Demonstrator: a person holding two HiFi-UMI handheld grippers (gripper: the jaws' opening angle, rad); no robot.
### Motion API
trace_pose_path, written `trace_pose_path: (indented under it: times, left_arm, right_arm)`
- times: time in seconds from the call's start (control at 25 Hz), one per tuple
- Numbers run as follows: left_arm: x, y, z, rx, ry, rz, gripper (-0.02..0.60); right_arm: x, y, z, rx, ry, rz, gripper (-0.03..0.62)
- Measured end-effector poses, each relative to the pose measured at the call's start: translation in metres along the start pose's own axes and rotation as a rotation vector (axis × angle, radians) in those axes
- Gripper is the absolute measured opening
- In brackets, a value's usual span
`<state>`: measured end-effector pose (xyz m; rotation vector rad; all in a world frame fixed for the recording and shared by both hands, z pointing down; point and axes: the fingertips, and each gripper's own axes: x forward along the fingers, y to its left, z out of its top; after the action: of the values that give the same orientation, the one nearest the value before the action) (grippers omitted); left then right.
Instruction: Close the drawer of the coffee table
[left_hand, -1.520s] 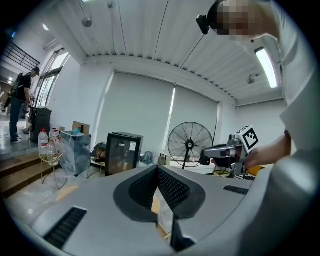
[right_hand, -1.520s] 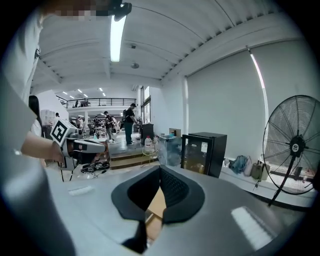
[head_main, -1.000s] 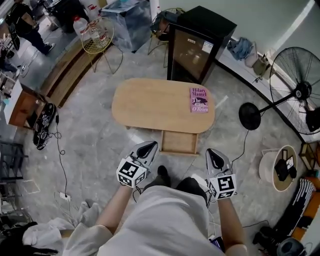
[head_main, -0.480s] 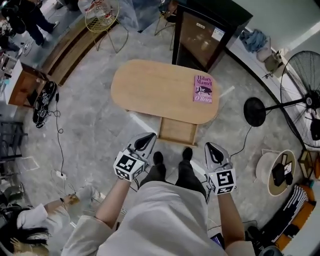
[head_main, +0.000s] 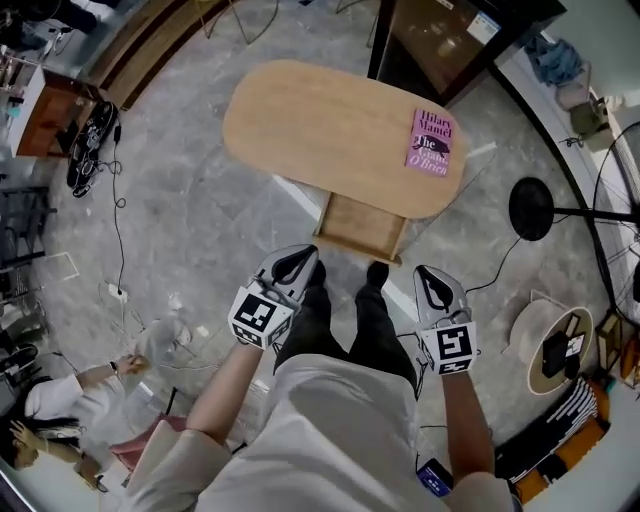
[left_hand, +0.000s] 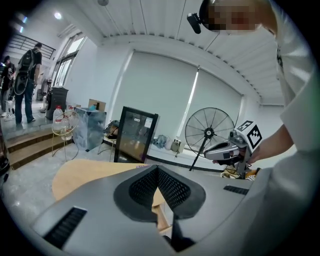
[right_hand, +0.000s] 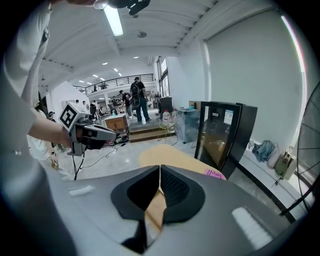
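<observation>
The drawer (head_main: 362, 228) stands pulled out from under the near long edge of the oval wooden surface (head_main: 320, 120). Its front faces your feet (head_main: 377, 272) and its bare wooden bottom is exposed. It is not closed.

A pink book (head_main: 431, 143) lies flat on the surface toward its right end, clear of the drawer.

Your left claw (head_main: 297, 262) hangs just short of the drawer's front, off its left corner. Your right claw (head_main: 430, 283) sits near the right corner, a little further back. Both claws are pressed closed with nothing between the jaws.

Assessment: the step in hand is the approach, and no contact has been made. The next move calls for setting a closed claw tip against the middle of the drawer front, then pushing level and straight toward the surface. An off-centre push could skew the drawer on its runners.
</observation>
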<state>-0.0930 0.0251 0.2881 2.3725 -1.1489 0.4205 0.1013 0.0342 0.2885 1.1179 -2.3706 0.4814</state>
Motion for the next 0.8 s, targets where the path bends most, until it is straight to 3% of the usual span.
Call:
trace_pose_path:
  times: [0.4,0.8]
  left_arm:
    - [0.037,0.023,-0.068,-0.005,0.086,-0.022,0.007]
    - [0.068,0.04,-0.155,-0.038,0.202,-0.021,0.008]
  right_arm:
    - [0.056,0.005,-0.073,0.031,0.096,0.085,0.017]
    - [0.102,0.008,-0.148,0.092,0.171,0.105,0.031]
